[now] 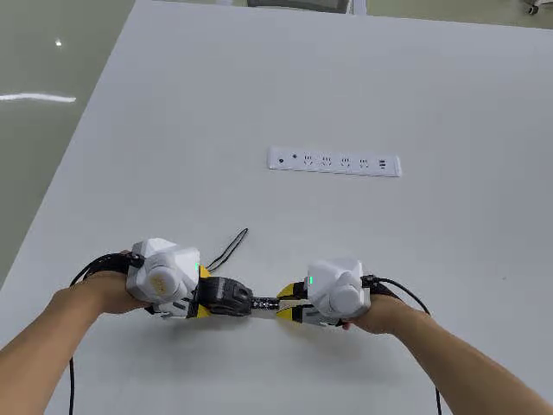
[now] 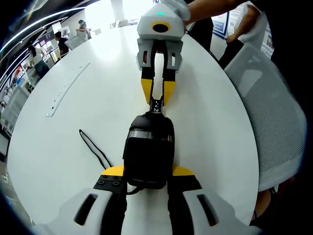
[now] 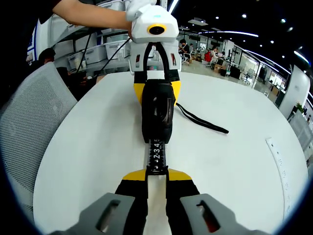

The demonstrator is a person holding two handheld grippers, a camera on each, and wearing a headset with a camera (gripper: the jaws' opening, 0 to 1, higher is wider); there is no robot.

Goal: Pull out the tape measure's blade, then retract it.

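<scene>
Close to the near edge of the tabletop (image 1: 259, 104), the left tongs (image 2: 148, 172) are clenched on the case of the black tape measure (image 2: 148, 152) and the right tongs (image 3: 156, 174) pinch the tip of its blade (image 3: 156, 155), only a short numbered stretch showing between them. The pull looks barely begun: draw straight along the blade's line, case held flat, pinch firm so the tip cannot slip and snap back. Farther off, a power strip (image 1: 334, 162) lies well clear of the path.

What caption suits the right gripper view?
Right gripper pinches the blade tip while the left gripper clamps the black tape measure.
</scene>
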